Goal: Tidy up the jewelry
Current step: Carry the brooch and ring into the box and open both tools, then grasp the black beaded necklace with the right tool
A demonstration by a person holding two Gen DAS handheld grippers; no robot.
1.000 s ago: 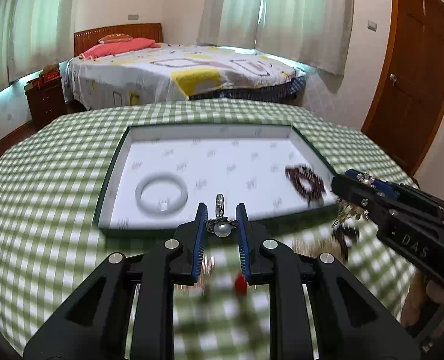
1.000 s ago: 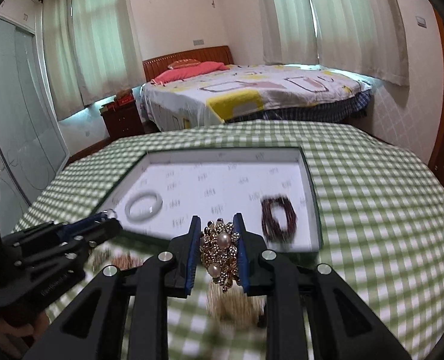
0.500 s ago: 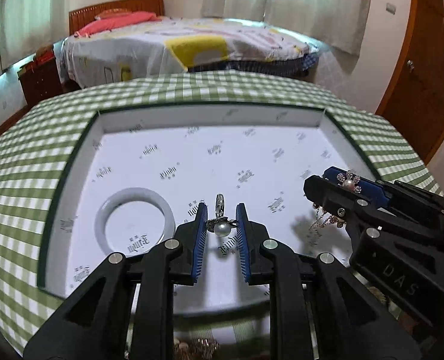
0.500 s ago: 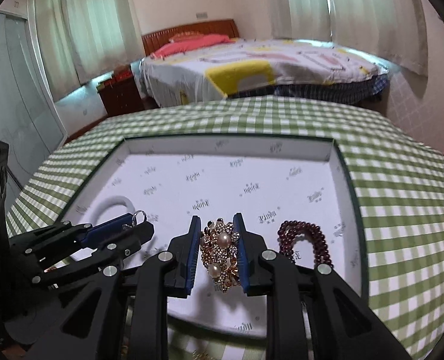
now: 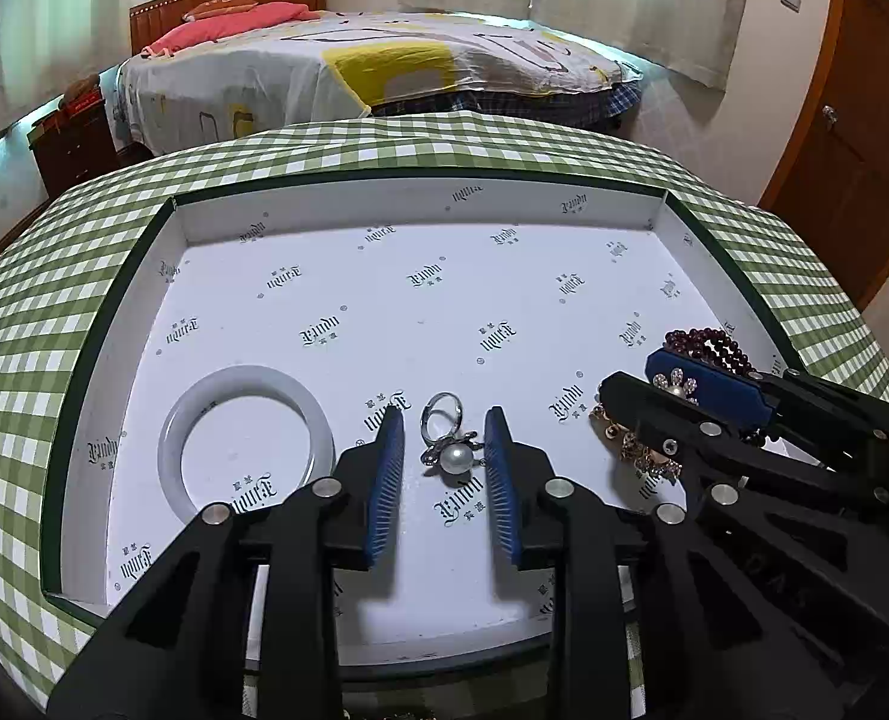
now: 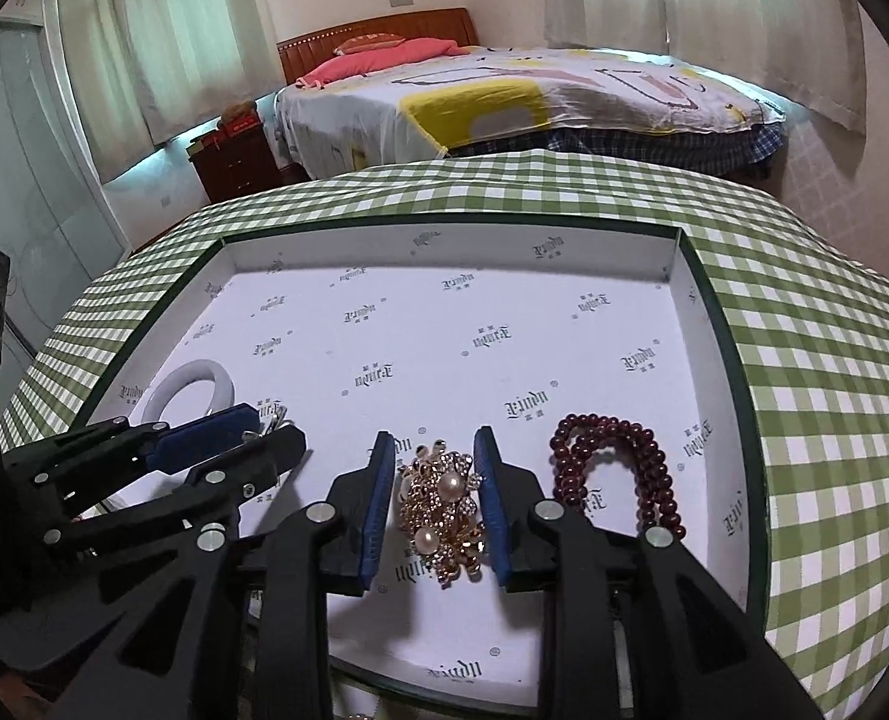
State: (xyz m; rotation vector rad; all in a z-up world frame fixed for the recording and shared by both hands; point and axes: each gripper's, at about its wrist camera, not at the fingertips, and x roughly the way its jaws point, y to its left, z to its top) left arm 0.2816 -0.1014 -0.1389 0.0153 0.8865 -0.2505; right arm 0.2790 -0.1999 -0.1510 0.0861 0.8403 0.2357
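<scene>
White bangle (image 5: 246,432) left, garnet beads (image 6: 618,468) right, both jaws opening around ring (image 5: 447,441), brooch (image 6: 444,510).

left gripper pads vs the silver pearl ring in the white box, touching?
Apart. The left wrist view shows white box floor between the silver pearl ring and each blue pad of the left gripper, whose jaws are opening.

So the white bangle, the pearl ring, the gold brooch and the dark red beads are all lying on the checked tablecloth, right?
Not quite. The white bangle, pearl ring, gold brooch and dark red beads all lie inside the white box, which sits on the checked tablecloth. Both wrist views show it.
</scene>
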